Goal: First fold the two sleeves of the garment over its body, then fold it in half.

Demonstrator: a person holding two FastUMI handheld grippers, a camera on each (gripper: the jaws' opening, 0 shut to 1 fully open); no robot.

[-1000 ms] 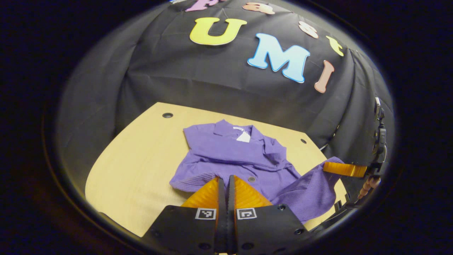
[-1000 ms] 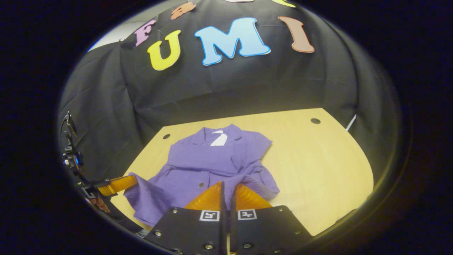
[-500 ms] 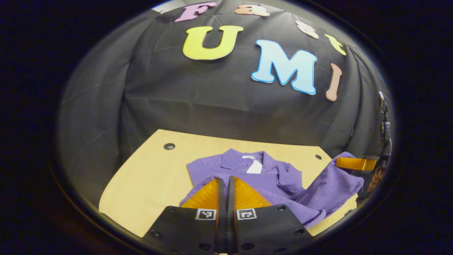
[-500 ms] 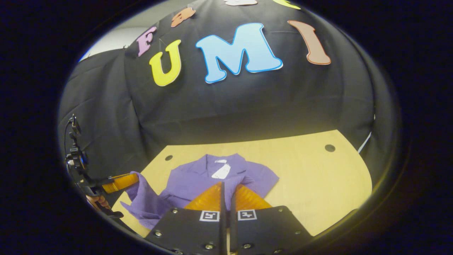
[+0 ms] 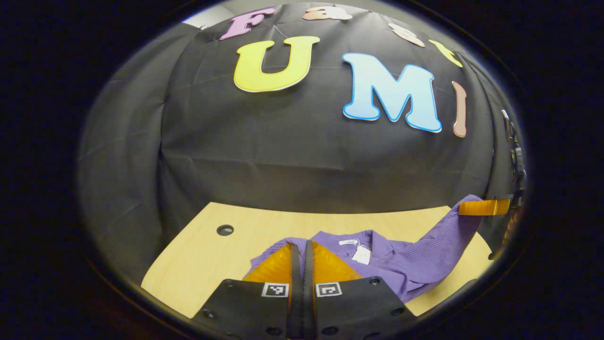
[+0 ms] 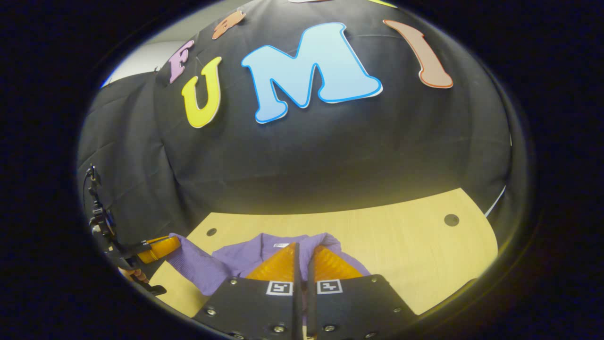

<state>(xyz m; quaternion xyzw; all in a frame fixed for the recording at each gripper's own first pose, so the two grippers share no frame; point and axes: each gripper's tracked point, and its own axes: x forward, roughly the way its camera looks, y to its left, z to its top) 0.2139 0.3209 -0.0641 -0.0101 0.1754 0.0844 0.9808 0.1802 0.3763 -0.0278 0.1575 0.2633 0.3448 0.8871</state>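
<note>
Both grippers, left and right, pinch the shirt hem, lifted; a slipping corner would skew the half-fold on the table.

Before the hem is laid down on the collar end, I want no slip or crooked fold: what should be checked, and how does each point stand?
1. Left gripper shut on the shirt: ok, fabric pinched at the tips.
2. Right gripper shut on the shirt: ok; from the left gripper view its corner hangs from it.
3. Both corners lifted off the table: ok.
4. Collar end flat on the table: ok.
5. Sleeves folded in: cannot tell, hidden under lifted cloth.
6. Hem level between grippers: cannot tell.
</note>
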